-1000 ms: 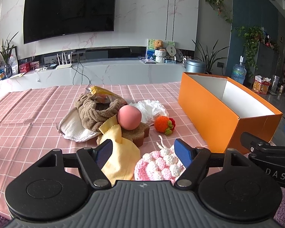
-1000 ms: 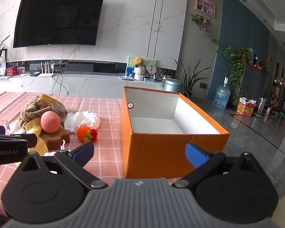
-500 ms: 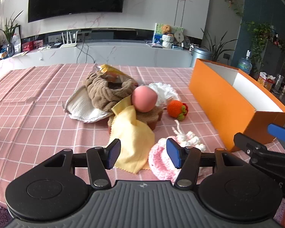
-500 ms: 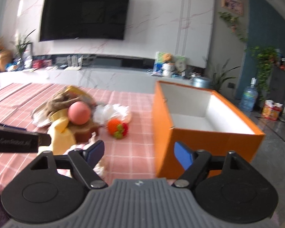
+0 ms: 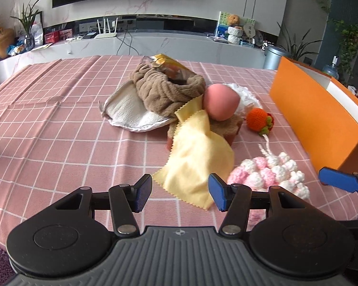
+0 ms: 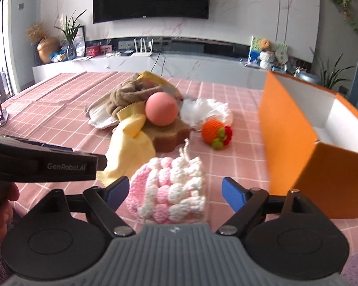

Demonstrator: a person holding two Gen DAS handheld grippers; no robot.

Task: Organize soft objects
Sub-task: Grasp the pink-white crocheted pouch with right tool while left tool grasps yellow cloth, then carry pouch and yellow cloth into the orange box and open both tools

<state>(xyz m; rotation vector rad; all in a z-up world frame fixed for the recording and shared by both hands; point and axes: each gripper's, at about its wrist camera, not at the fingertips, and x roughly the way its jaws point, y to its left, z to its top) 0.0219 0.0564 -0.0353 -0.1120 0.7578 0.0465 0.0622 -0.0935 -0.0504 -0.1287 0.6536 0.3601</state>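
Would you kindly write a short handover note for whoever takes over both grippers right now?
Left gripper: open, holding nothing, yellow cloth edge between its jaws, which have just been closing.
Right gripper: open, holding nothing, around the pink-and-white crochet piece; jaws just reopening.
Pink ball, brown sponge, brown towel, orange crochet fruit lie piled on the table.
Orange box: nothing visible inside.
Left: everything.

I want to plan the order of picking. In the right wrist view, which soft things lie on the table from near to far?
pink-and-white crochet piece → orange crochet fruit → white frilly cloth
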